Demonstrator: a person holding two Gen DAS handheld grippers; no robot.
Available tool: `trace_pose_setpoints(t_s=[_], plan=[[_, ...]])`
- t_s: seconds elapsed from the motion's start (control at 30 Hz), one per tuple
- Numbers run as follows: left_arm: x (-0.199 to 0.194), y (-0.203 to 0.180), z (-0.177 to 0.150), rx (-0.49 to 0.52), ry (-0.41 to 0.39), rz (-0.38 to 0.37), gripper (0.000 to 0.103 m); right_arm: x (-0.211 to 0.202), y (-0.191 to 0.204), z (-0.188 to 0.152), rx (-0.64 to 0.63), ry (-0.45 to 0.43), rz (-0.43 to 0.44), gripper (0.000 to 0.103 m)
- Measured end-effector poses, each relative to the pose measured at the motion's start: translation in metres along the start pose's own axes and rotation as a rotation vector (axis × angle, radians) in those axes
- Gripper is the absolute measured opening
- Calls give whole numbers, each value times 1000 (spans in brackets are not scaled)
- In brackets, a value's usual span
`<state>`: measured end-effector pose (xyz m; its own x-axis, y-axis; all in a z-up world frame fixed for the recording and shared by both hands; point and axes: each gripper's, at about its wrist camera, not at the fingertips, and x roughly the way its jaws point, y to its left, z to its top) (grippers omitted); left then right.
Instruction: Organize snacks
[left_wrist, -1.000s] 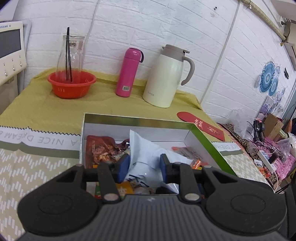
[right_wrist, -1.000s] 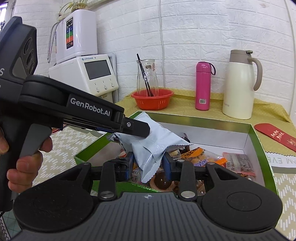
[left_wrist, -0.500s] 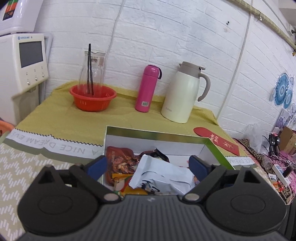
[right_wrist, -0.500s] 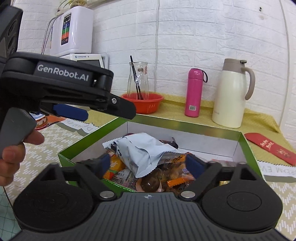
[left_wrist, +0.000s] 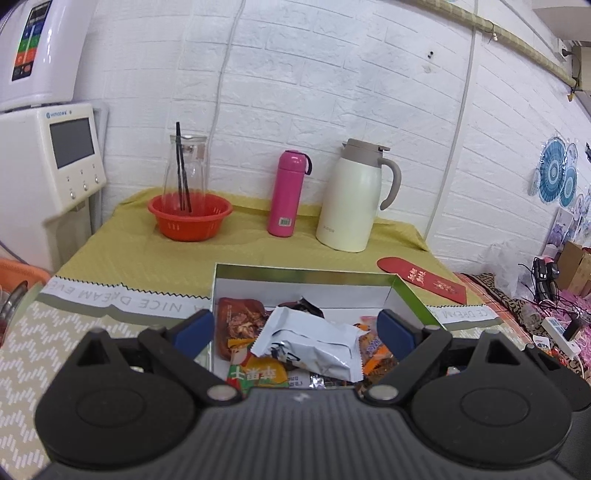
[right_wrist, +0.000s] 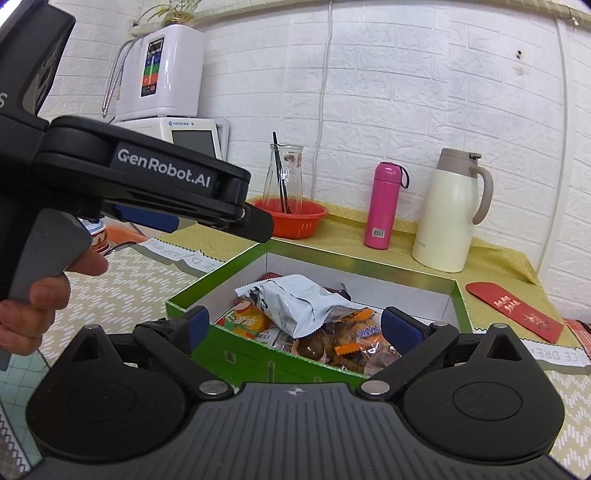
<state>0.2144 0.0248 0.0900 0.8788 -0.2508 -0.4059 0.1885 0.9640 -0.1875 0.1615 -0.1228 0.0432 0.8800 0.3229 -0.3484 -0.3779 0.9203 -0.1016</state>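
A green box (left_wrist: 406, 291) (right_wrist: 258, 358) with white inner walls holds several snack packs. On top of the pile lies a silver-white bag (left_wrist: 314, 343) (right_wrist: 295, 302), loose and touching no finger. Beside it are a brown meat pack (left_wrist: 240, 317) and an orange-green pack (right_wrist: 243, 321). My left gripper (left_wrist: 295, 328) hangs open above the near edge of the box, nothing between its blue pads. My right gripper (right_wrist: 295, 325) is open too, at the box's near corner. In the right wrist view the left gripper's body (right_wrist: 147, 184) hovers at the left, a hand (right_wrist: 37, 295) holding it.
At the back on the yellow cloth stand an orange basket (left_wrist: 190, 218) with a glass carafe, a pink bottle (left_wrist: 288, 192) and a cream jug (left_wrist: 354, 195). A red envelope (left_wrist: 421, 280) lies right of the box. A white appliance (left_wrist: 48, 155) stands at the left.
Both grippers let go of the silver-white bag, which dropped onto the snacks in the box. Both opened wide, then pulled back and up from the box.
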Motion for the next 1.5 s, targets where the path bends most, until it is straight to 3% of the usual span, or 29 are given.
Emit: trace_pose_setpoints(t_s=[0.2,0.43,0.6,0.77,1.1,1.5], plan=[[-35,-16,-15,32,13,38,90,-36,4,-13,-22,61,-95,103],[-71,-28,-53,39,15,129,90,-75,-6,-38,69,123,-164,103],[-85,-32,-80,25,41,185,90,-95,-7,-47,76,125,-223,103],[-92,-39,-101,58,65,243,90,-107,-8,-54,116,115,-224,103],[-98,-43,-117,86,82,265,90,-114,-3,-74,138,139,-229,103],[-105,-45,-120,82,90,257,90,-121,-4,-74,152,126,-241,103]])
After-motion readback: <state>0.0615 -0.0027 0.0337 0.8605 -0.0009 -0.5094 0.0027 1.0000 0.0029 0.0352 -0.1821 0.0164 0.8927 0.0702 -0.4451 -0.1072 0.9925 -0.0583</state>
